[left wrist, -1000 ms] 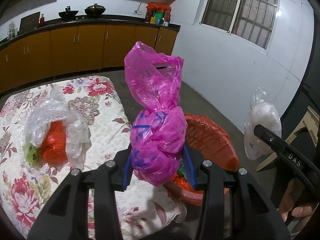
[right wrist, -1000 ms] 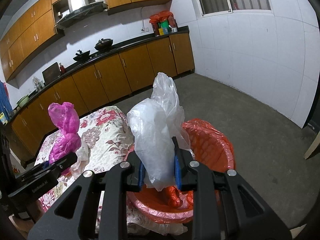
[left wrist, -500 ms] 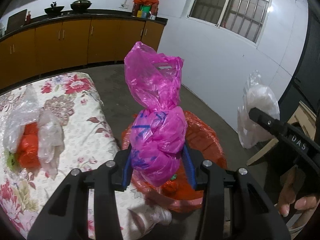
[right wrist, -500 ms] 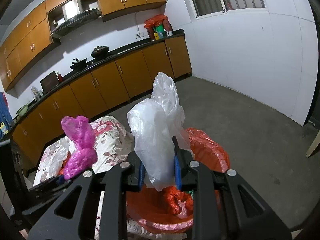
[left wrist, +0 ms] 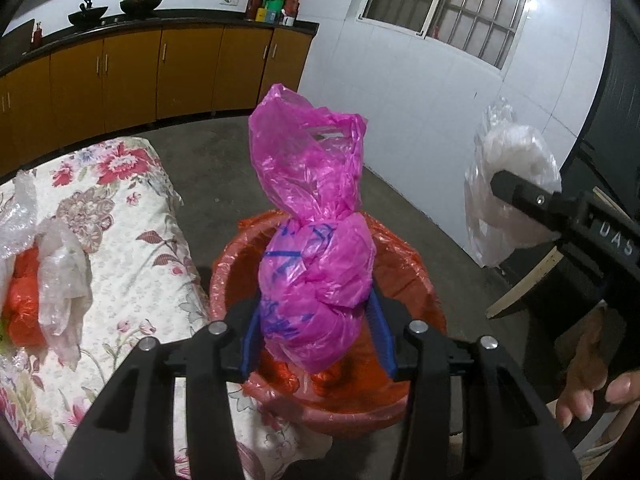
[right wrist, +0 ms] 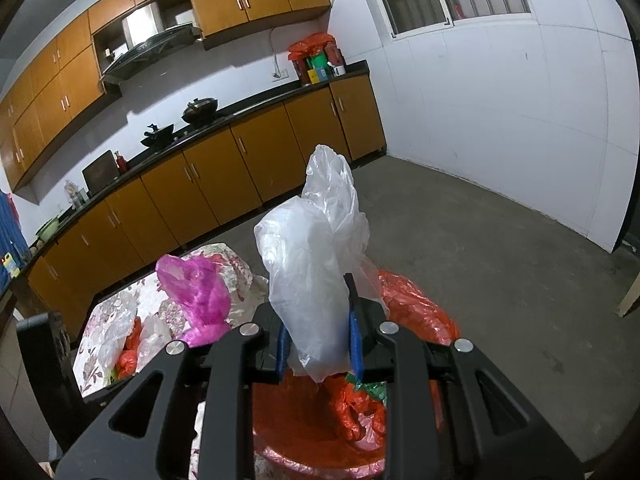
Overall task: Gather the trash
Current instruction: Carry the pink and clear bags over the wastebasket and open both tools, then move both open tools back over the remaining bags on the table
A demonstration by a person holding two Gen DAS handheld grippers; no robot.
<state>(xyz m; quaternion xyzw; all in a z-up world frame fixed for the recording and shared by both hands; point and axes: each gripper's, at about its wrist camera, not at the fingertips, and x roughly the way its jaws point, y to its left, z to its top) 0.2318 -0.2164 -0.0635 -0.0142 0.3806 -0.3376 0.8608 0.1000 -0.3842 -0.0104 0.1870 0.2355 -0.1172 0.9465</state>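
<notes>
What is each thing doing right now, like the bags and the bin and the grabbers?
Pink bag: knotted, between the left gripper fingers, over the bin.
White bag: crumpled, between the right gripper fingers.
Both grippers: jaws just opening.
Bin: open, red liner, trash inside.
Bags on table: lying loose.

Pink bag (left wrist: 316, 240) hides bin (left wrist: 404, 256) interior; blue writing illegible.

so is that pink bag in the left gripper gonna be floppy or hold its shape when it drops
The pink bag is thin, crinkled film knotted into a bundle, so probably light and soft. Its loose top stands up by itself, so it may partly keep that shape.
</notes>
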